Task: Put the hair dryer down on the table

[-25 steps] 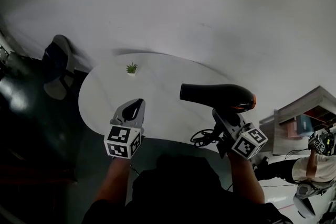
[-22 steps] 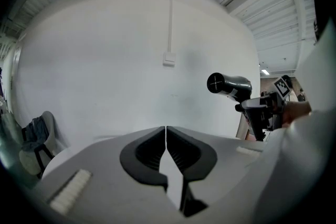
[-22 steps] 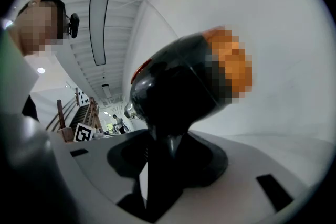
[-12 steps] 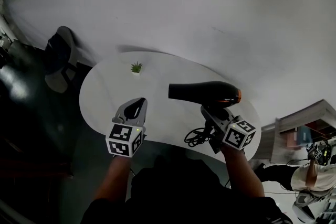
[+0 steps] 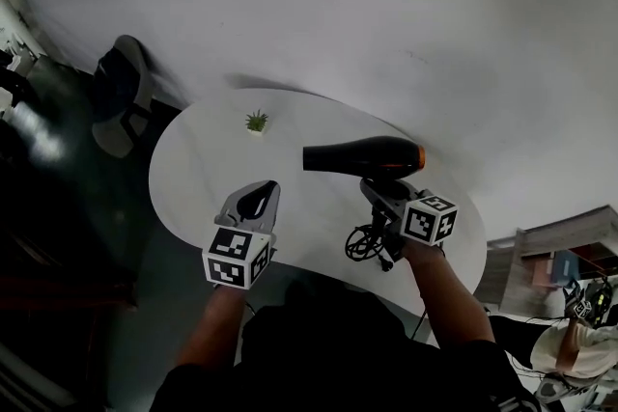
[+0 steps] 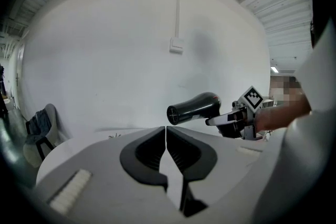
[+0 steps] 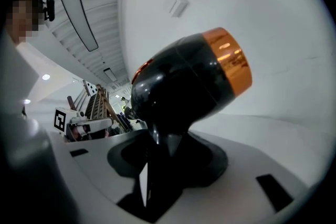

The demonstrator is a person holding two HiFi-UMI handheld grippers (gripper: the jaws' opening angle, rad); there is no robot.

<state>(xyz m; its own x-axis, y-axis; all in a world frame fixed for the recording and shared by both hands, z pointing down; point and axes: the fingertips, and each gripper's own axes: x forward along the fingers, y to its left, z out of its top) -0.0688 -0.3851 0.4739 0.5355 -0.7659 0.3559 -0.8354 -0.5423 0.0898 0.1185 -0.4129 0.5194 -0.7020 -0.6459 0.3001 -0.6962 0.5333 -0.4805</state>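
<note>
Hair dryer (image 5: 362, 156) gripped in the right tool (image 5: 378, 192), its handle mostly hidden by the jaws; left tool (image 5: 262, 192) closed, empty.

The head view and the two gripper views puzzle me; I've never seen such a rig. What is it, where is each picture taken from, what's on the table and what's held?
There is no robot: a person holds hand-held tongs in each hand, each with a checkered cube built on. The head view comes from a camera on the person's head, looking down; each gripper view comes from a camera riding on one pair of tongs. On the round white table stands a small potted plant. The left tongs are shut and empty. The right tongs are shut on the handle of a black hair dryer with an orange ring, held above the table, its cord coiled below.
</note>
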